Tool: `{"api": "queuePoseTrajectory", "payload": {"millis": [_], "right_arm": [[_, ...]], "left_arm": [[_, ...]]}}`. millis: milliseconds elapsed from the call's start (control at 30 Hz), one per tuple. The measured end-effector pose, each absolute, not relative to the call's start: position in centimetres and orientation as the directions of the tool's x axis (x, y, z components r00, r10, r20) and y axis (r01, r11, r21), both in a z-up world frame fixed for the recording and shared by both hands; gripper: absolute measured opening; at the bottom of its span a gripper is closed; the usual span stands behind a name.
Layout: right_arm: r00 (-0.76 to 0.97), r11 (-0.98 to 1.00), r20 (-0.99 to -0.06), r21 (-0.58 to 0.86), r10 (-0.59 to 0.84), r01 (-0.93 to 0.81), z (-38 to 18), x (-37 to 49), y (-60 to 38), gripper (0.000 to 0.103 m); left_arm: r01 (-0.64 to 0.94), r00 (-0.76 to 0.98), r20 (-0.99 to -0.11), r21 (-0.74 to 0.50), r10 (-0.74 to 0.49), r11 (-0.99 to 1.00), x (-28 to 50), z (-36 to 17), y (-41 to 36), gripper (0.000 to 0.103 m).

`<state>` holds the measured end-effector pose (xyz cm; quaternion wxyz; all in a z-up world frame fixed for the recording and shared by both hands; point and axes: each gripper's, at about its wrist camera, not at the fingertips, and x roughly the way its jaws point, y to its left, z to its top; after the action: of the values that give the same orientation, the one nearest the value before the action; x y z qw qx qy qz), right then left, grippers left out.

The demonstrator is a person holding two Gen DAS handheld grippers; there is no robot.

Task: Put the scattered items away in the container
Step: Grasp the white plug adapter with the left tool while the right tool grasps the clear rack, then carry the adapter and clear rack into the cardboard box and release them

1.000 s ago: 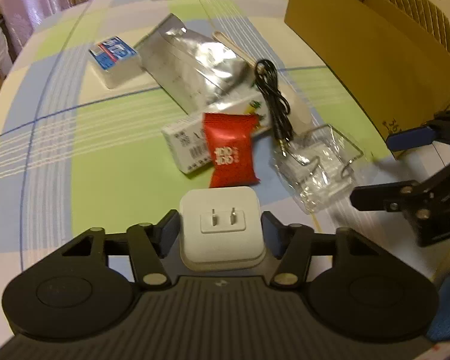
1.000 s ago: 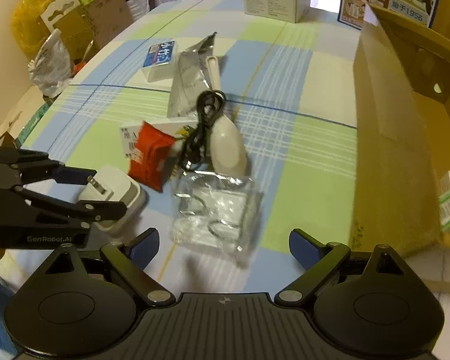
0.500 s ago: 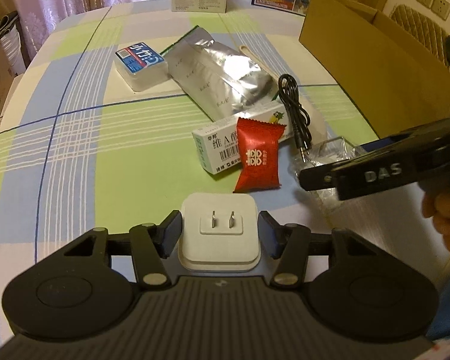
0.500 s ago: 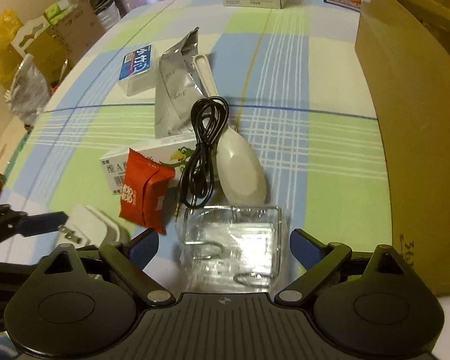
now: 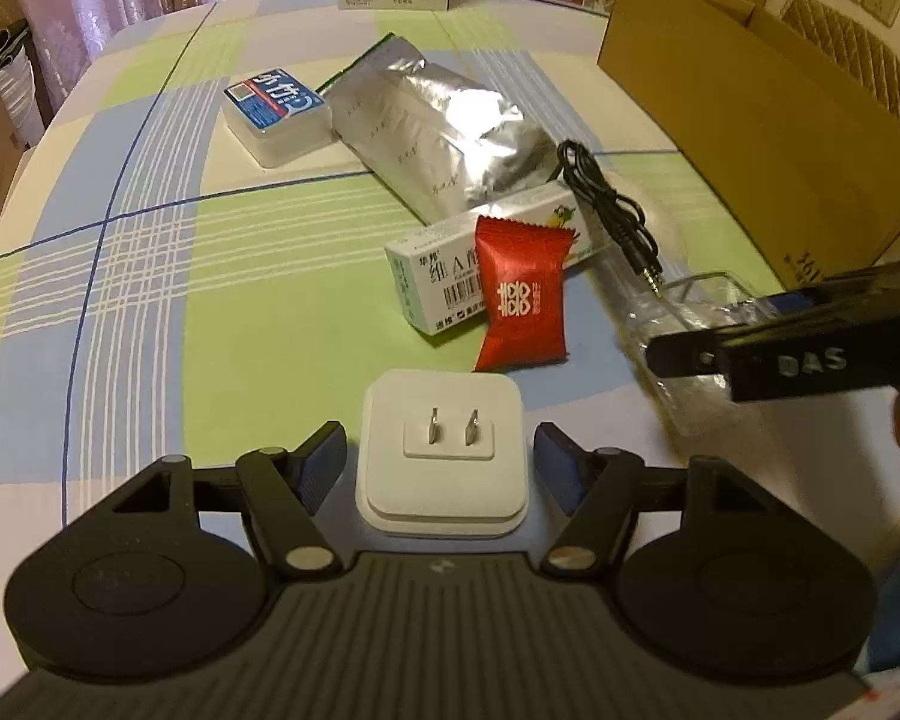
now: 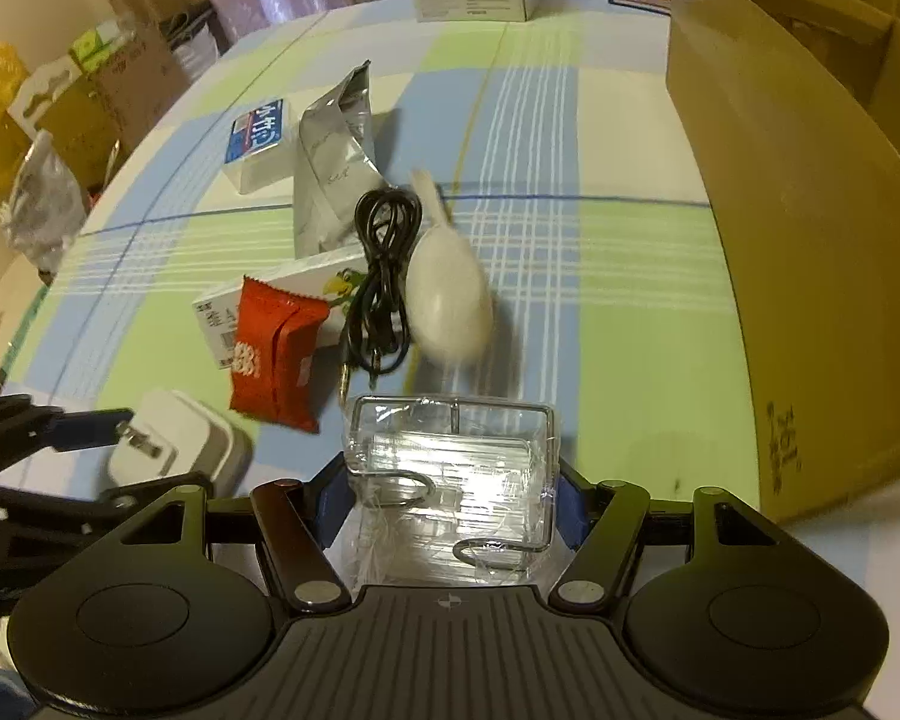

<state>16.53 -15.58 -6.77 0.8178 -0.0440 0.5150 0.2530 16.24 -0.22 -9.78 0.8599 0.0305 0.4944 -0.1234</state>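
Now the right gripper has just been closing on the clear pack, and its pads look to touch both sides. The box stands just to that gripper's right, so this hand is nearer. The left gripper has just been opening; the plug sits loose between its pads, on the table.

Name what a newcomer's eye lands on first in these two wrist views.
The white plug adapter, prongs up, between the left gripper's open fingers. Next, the clear plastic packet of metal hooks, which the right gripper has just closed on. Beyond lie a red candy wrapper, and the big cardboard box at the right.
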Motion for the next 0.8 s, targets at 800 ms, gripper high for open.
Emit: {"api": "queuePoseTrajectory", "payload": {"millis": [800], "right_arm": [[0.447, 0.866, -0.804, 0.159, 0.393, -0.474, -4.4, 15.2, -16.0, 0.063]], "left_arm": [[0.282, 0.509, -0.848, 0.001, -0.149, 0.959, 15.0, -7.8, -0.6, 0.059]]}}
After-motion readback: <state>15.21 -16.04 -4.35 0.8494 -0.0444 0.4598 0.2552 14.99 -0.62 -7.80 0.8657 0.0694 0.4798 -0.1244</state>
